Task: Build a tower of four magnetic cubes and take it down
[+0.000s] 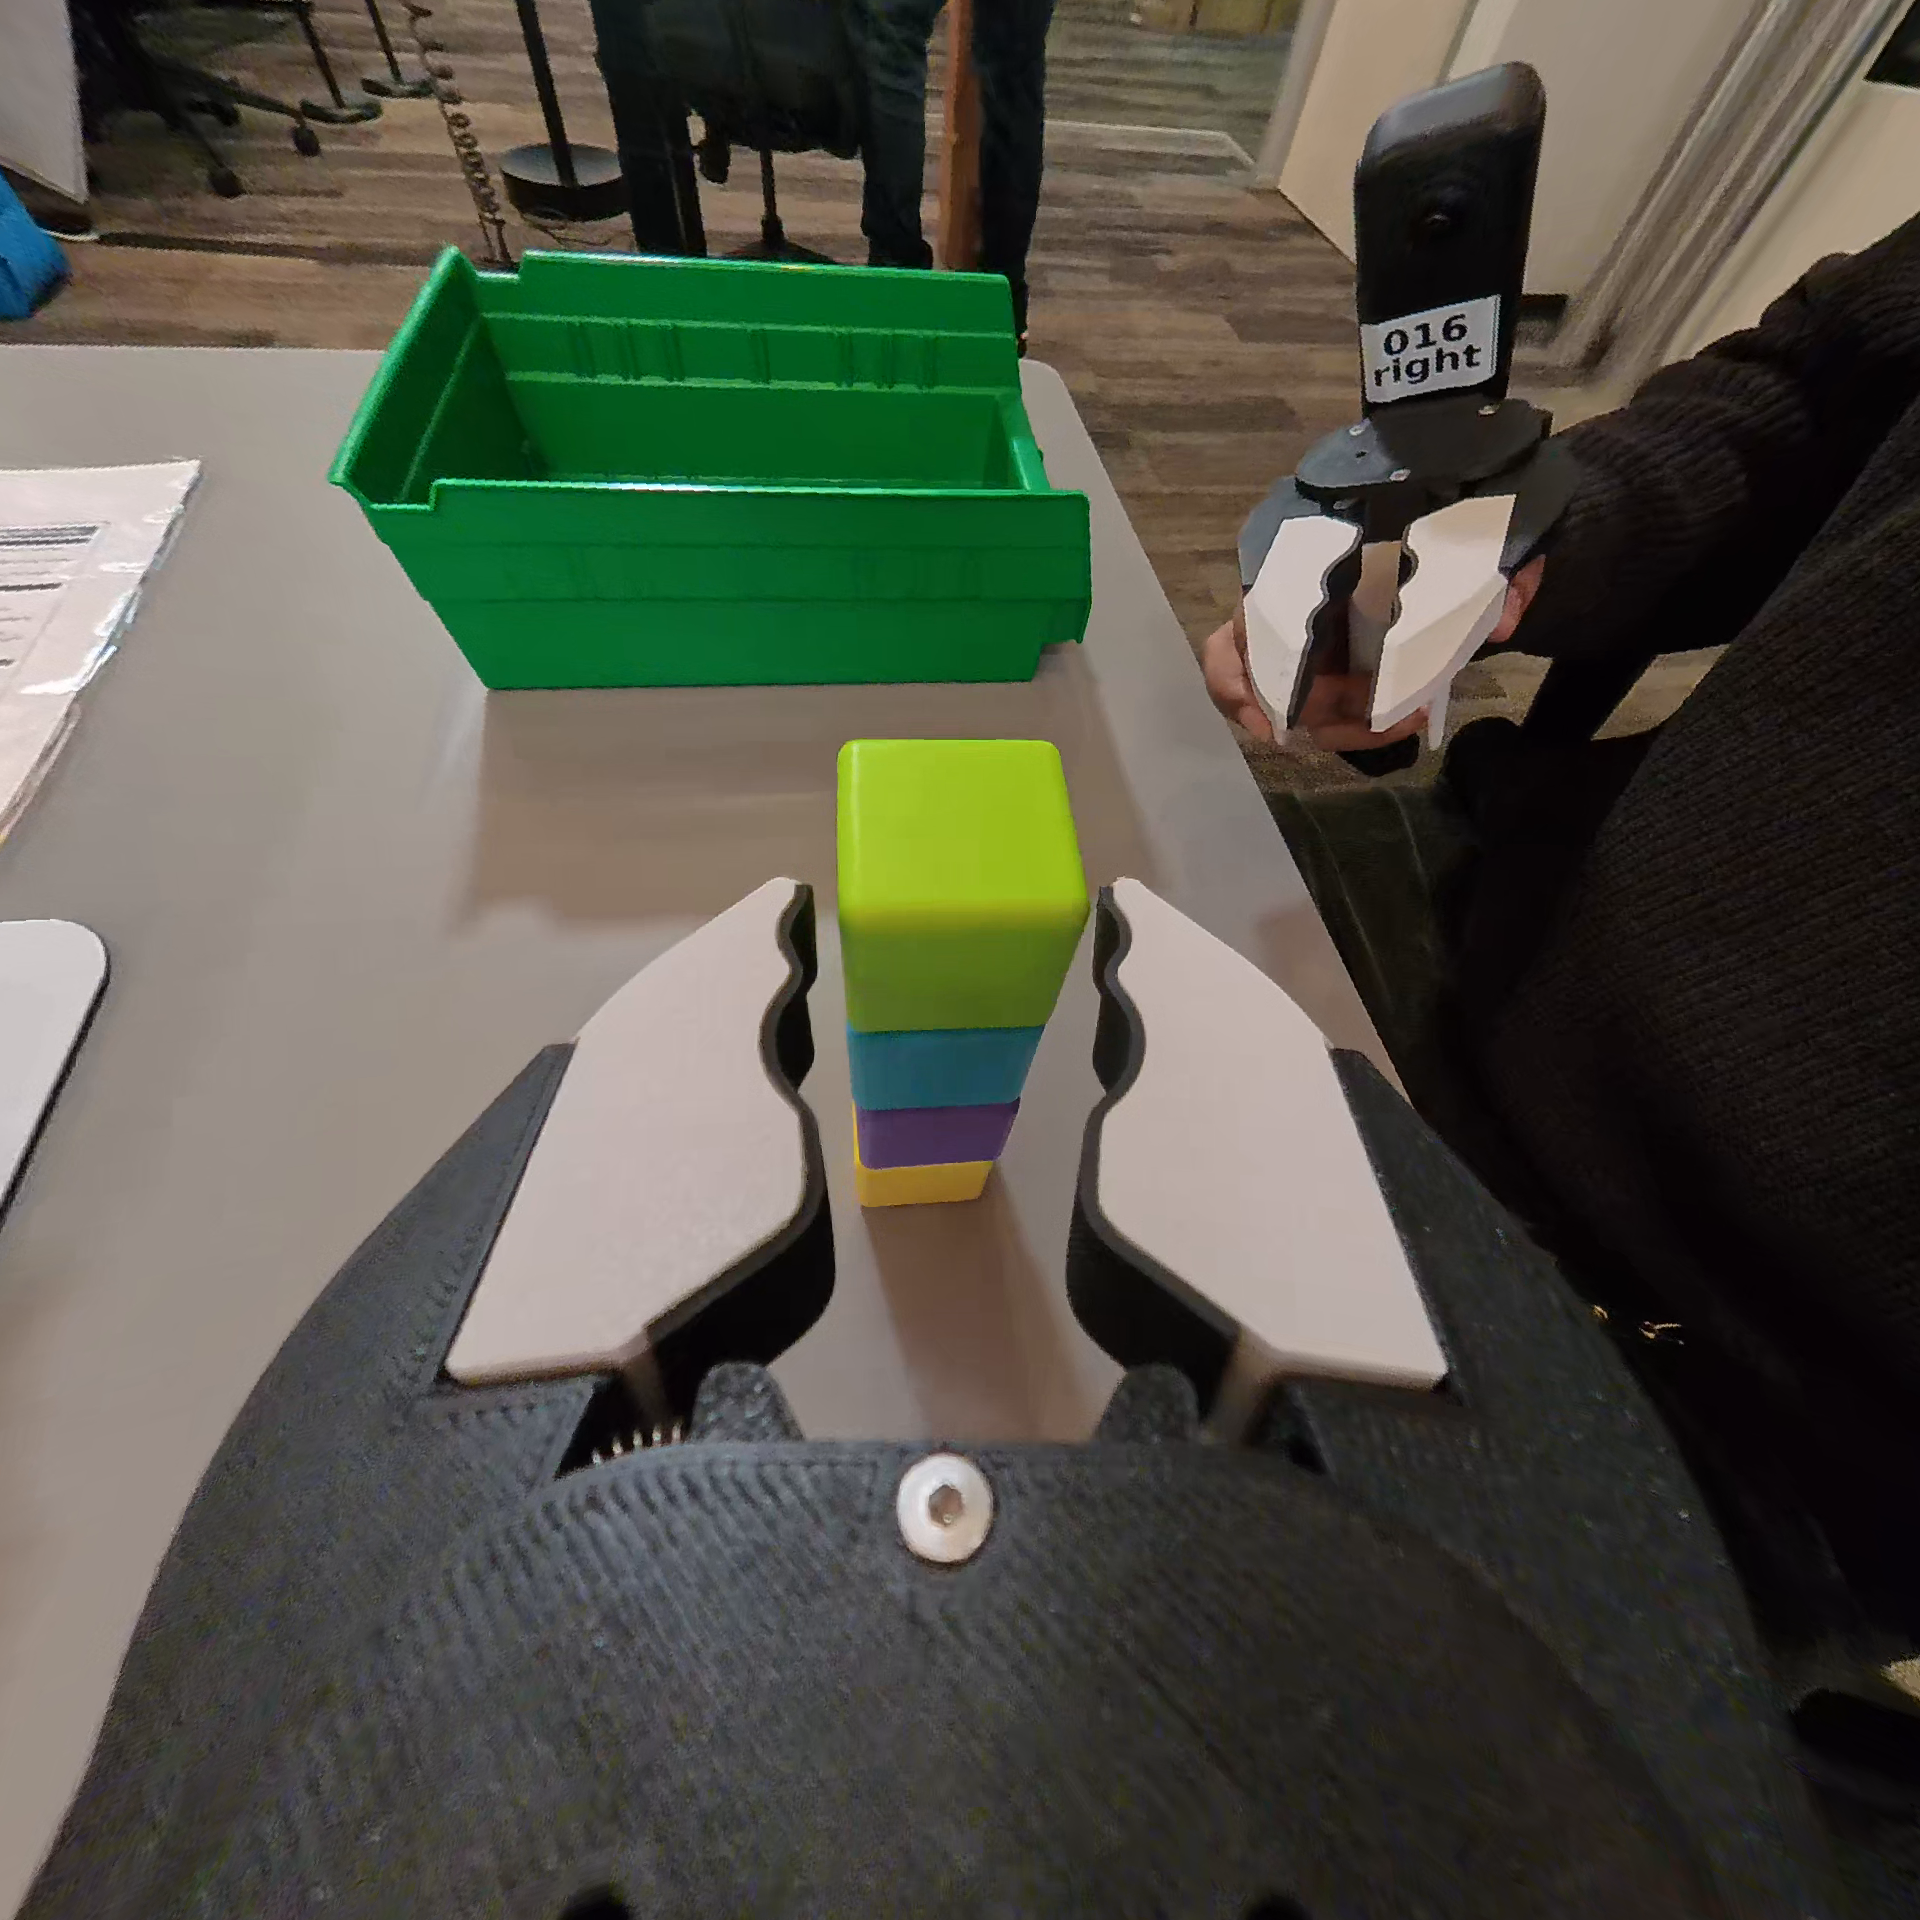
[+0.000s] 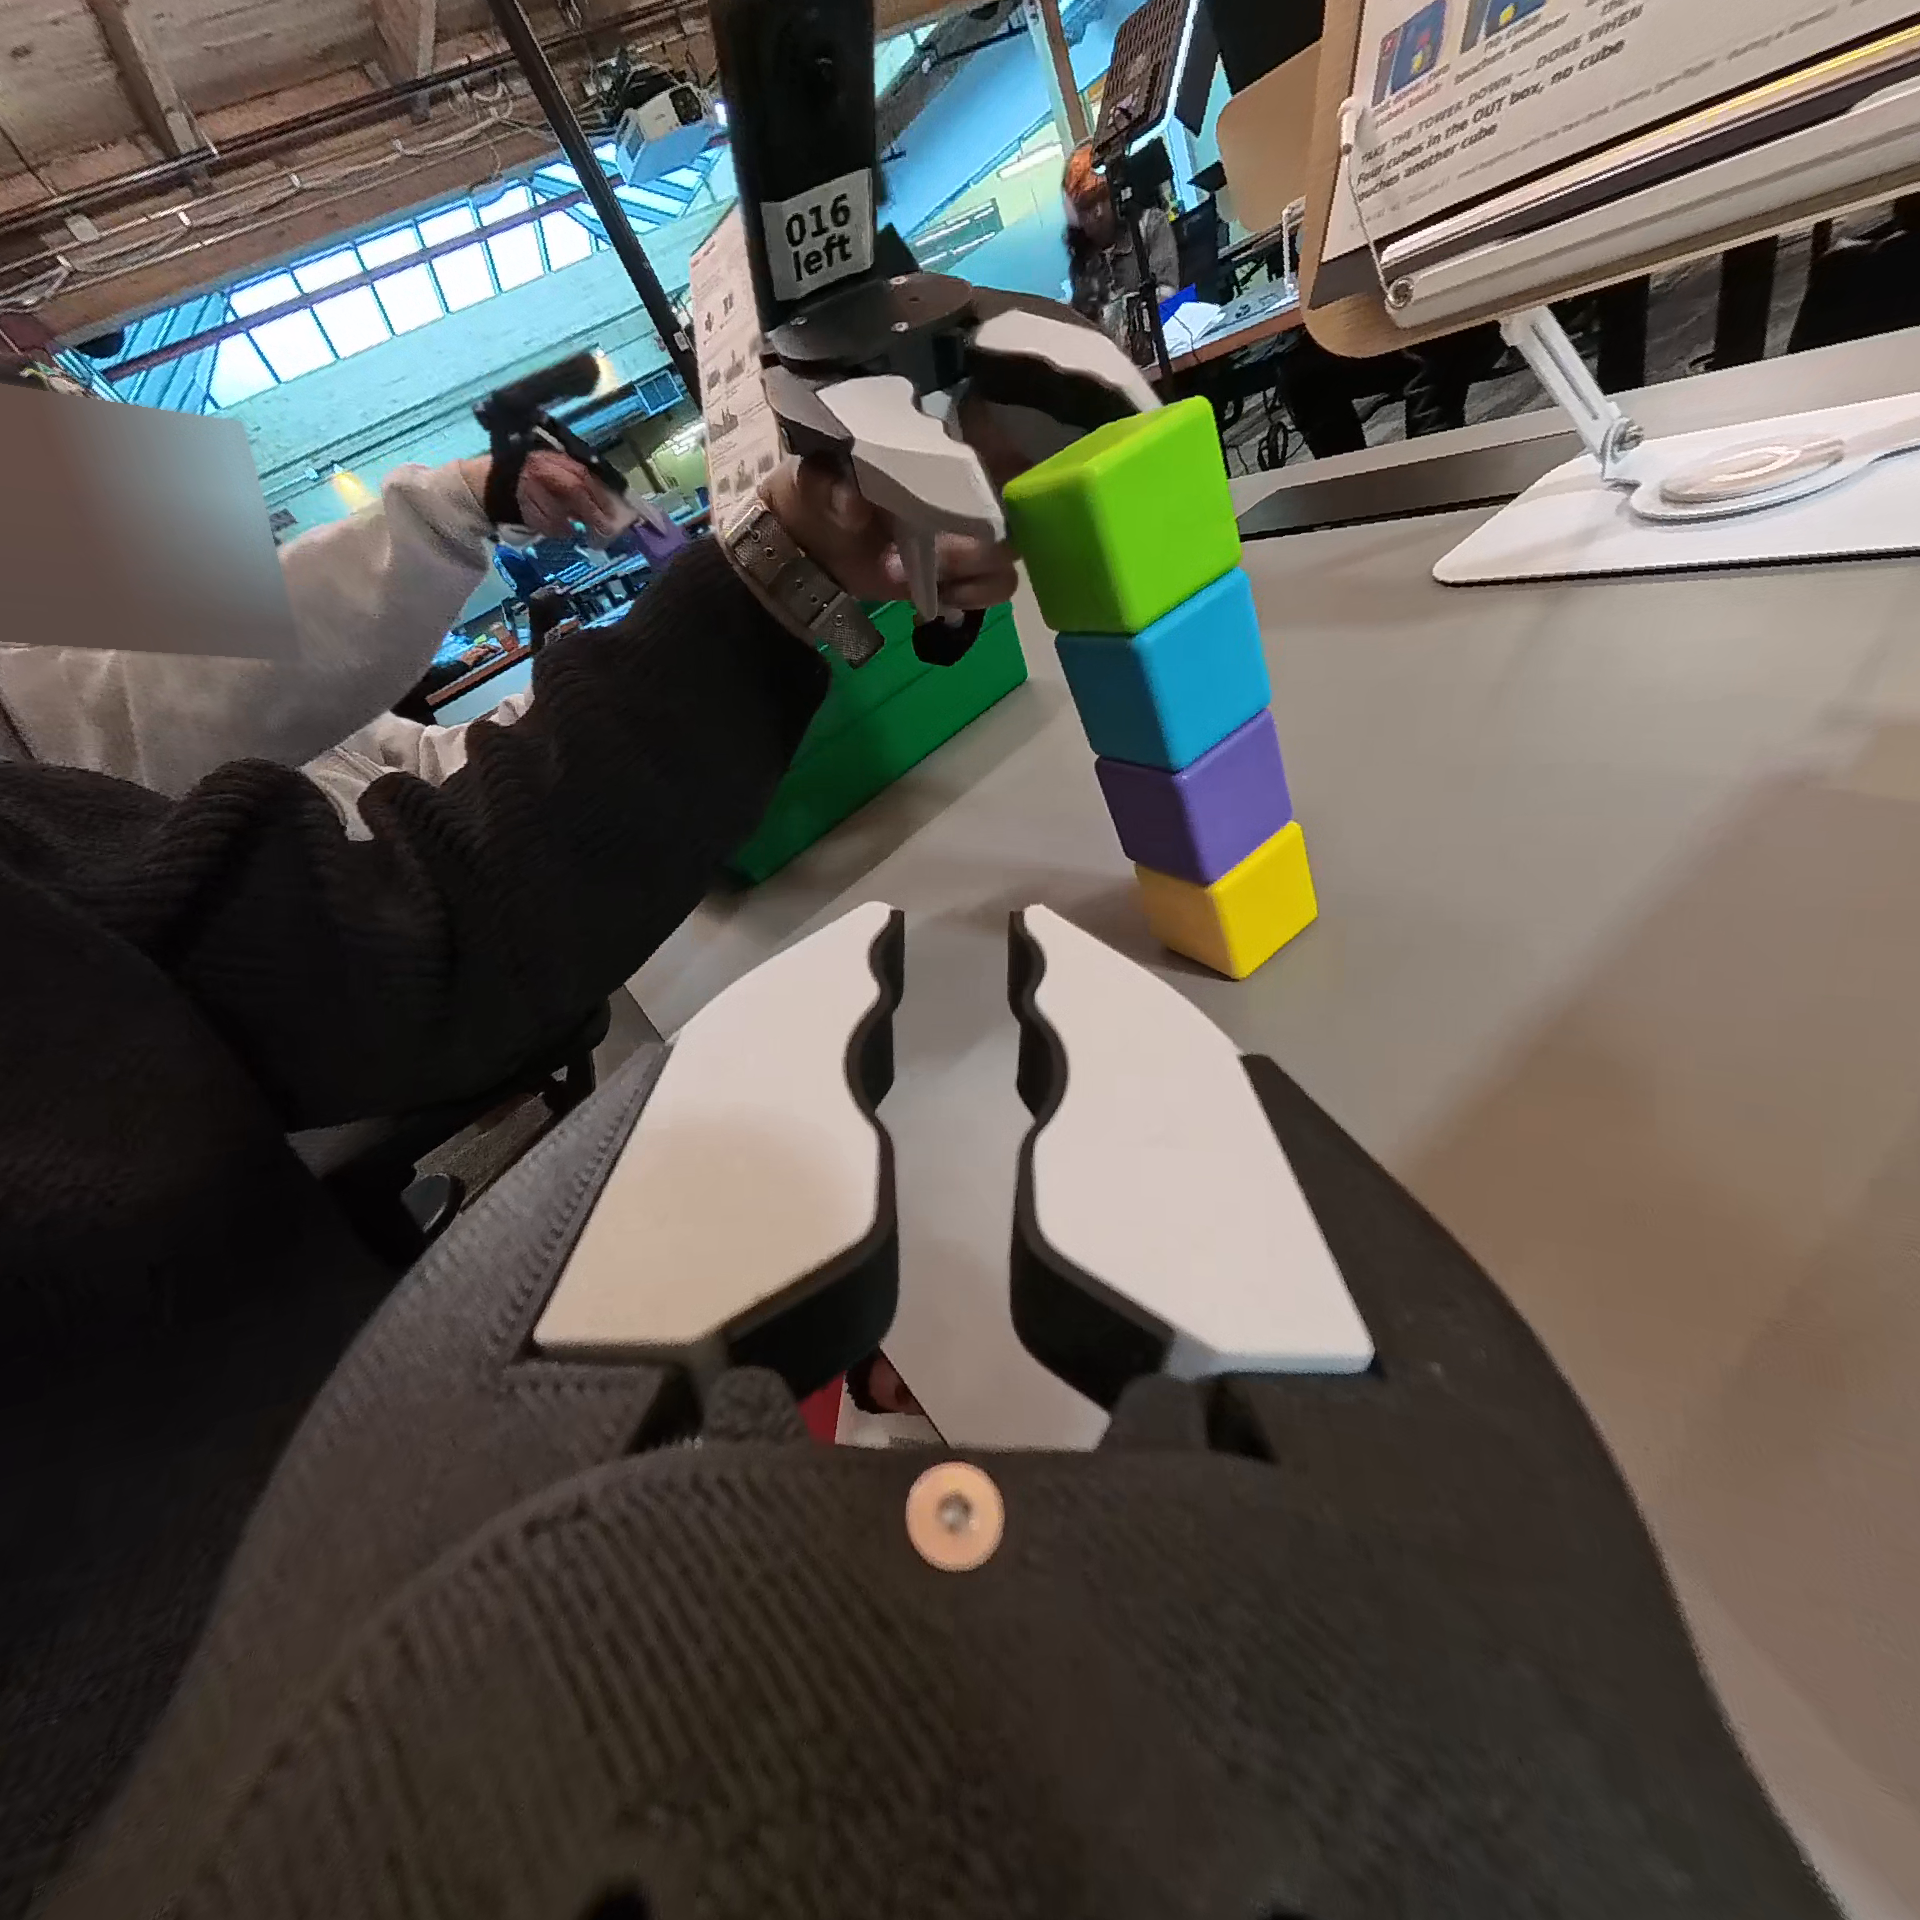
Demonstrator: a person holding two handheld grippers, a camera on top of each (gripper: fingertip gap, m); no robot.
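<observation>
Four-cube tower on grey table (image 1: 312, 831): lime cube (image 1: 956, 883) on top, blue cube (image 1: 940, 1065), purple cube (image 1: 935, 1135), yellow cube (image 1: 923, 1182) at base. My left gripper (image 1: 951, 935) straddles lime cube, jaws apart, slim gap each side, no contact seen. My right gripper (image 2: 956, 935) off table's edge, well apart from tower, jaws slightly parted, empty. Green bin (image 1: 727, 582) behind tower
</observation>
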